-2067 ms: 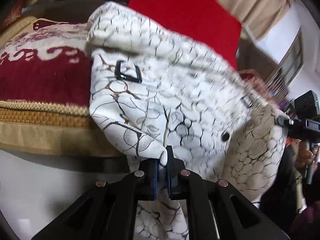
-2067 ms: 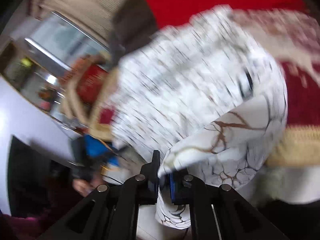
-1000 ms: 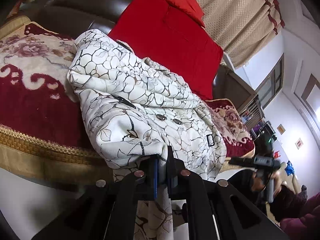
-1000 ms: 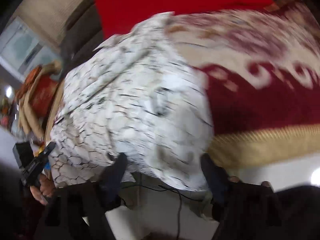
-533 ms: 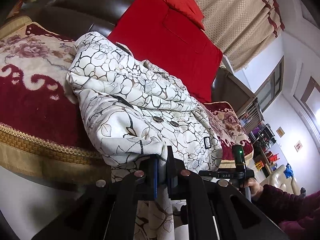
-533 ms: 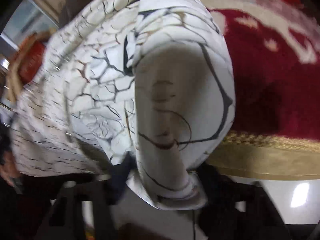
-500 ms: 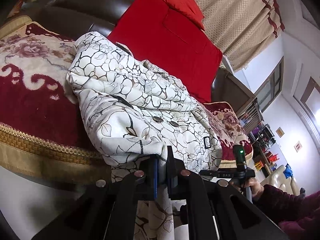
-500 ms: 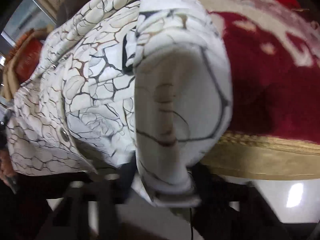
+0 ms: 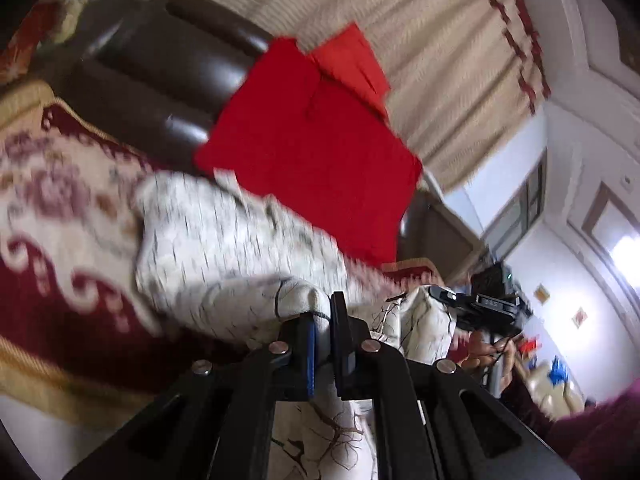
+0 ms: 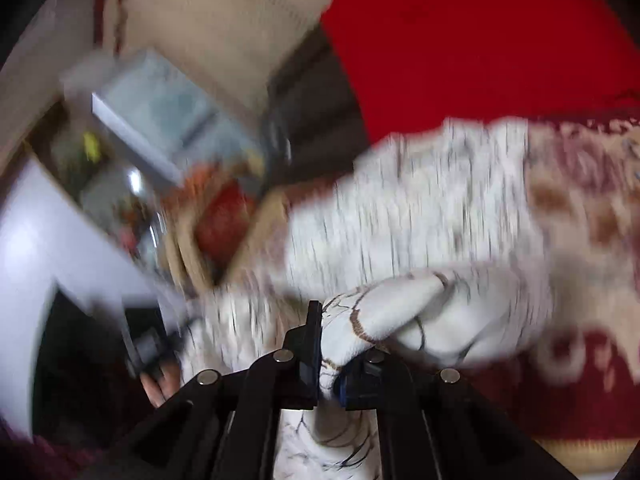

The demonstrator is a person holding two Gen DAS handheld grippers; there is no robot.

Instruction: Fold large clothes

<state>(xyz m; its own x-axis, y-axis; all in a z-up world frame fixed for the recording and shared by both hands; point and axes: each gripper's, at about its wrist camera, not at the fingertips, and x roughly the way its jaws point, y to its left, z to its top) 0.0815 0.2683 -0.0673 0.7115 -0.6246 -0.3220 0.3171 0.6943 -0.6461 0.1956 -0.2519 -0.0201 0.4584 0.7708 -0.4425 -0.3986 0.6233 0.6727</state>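
Observation:
A white coat with a black-and-brown crackle print (image 9: 224, 248) lies across a sofa, blurred by motion. My left gripper (image 9: 325, 322) is shut on a fold of the coat's near edge, and cloth hangs down between its arms. In the right wrist view the same coat (image 10: 420, 216) stretches toward the sofa back. My right gripper (image 10: 338, 354) is shut on another bunched fold of it. In the left wrist view the right gripper (image 9: 480, 304) shows at the right, held by a hand, with coat cloth in front of it.
The sofa carries a dark red and cream floral cover (image 9: 52, 240) with a gold border. A big red cushion (image 9: 312, 160) leans on the brown leather back (image 9: 160, 80). Beige curtains (image 9: 400, 40) hang behind. A person's dark red sleeve (image 9: 592, 432) is at lower right.
My right gripper closed on a fold of the coat that had sat between its open jaws. Both grippers rose with the cloth, and the coat lifted off the sofa's front edge.

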